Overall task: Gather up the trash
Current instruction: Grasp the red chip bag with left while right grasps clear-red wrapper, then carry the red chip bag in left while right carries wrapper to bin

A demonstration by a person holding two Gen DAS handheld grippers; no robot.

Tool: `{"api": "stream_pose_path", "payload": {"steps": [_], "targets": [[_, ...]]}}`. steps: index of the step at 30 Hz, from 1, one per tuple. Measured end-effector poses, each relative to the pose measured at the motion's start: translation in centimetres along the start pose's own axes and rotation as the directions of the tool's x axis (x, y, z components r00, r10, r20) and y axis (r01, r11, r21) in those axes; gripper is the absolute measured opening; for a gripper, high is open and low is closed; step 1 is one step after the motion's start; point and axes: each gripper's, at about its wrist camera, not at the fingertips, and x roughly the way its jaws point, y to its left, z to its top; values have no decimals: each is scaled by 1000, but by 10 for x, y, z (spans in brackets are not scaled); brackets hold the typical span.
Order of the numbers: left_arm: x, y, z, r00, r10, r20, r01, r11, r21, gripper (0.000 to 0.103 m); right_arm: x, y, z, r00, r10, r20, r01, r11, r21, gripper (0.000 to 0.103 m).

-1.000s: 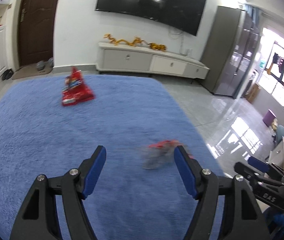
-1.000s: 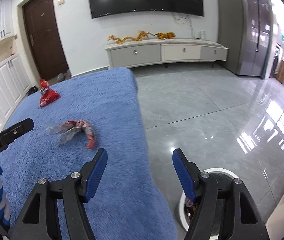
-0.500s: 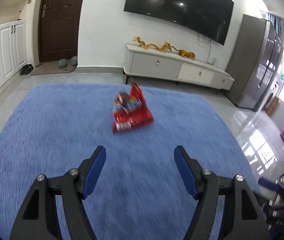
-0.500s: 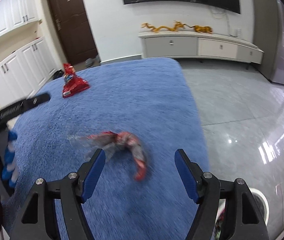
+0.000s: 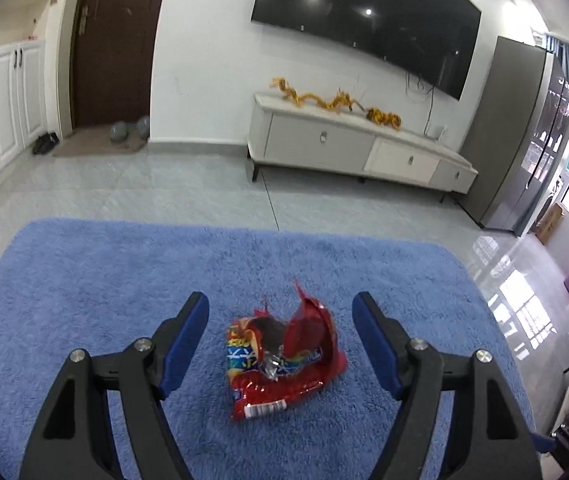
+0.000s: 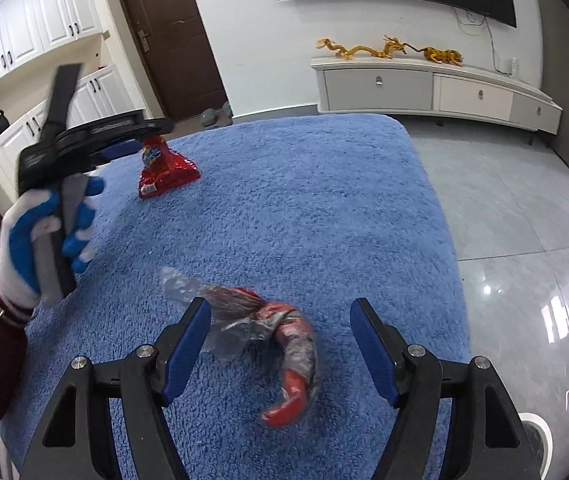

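A crumpled red snack bag (image 5: 284,364) lies on the blue rug (image 5: 84,280), between the fingers of my open left gripper (image 5: 282,340), which hovers just above it. The same bag shows far off in the right wrist view (image 6: 164,170), with the left gripper (image 6: 116,136) over it, held by a gloved hand. A twisted red and clear plastic wrapper (image 6: 268,344) lies on the rug (image 6: 304,200) between the fingers of my open right gripper (image 6: 280,336). Neither gripper holds anything.
A white round bin rim (image 6: 536,430) sits on the tiled floor at the rug's right edge. A white TV cabinet (image 5: 356,148) stands along the far wall under the TV. A brown door (image 6: 168,36) and white cupboards (image 6: 36,24) are to the left.
Both grippers have moved forward and down over the rug. The left one has closed in on the red bag; the right one now straddles the plastic wrapper. Both stayed open.
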Motion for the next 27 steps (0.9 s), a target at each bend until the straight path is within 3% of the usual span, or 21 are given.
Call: {"api": "stream_pose_path", "payload": {"steps": [2,4,6,7,9,11,13,21,27], "targets": [[9,-1,-3,999,-20,-40,20,1000,-4,73,2,3,0,1000,9,-5,-9,1000,-8,70],[14,-1,-8,998,-21,-66,21,1000,-6,72,7,6,-1,1000,12,-13,-12,1000,-17,63],[13,-2,-14,997,-26,-72,26,1000,-10,70,11,8,-3,999,18,-29,-19,999,-29,43],[11,-2,-16,997,-29,-69,28,1000,-10,60,11,9,-4,999,20,-30,-21,999,-35,40],[6,-5,-19,997,-29,-70,29,1000,-1,54,9,12,-6,999,27,-28,-28,998,-49,25],[-3,-7,-23,998,-35,-59,35,999,3,41,3,12,-8,999,37,-15,-38,998,-41,22],[-15,-10,-27,998,-43,-53,44,999,8,37,-3,11,-10,999,43,-2,-43,999,-23,21],[-72,-36,-51,994,-109,-17,110,993,53,33,-45,-4,-26,998,27,64,-31,998,55,20],[-110,-67,-71,980,-194,-31,197,975,100,33,-82,-22,-46,995,-25,95,14,993,115,20]]}}
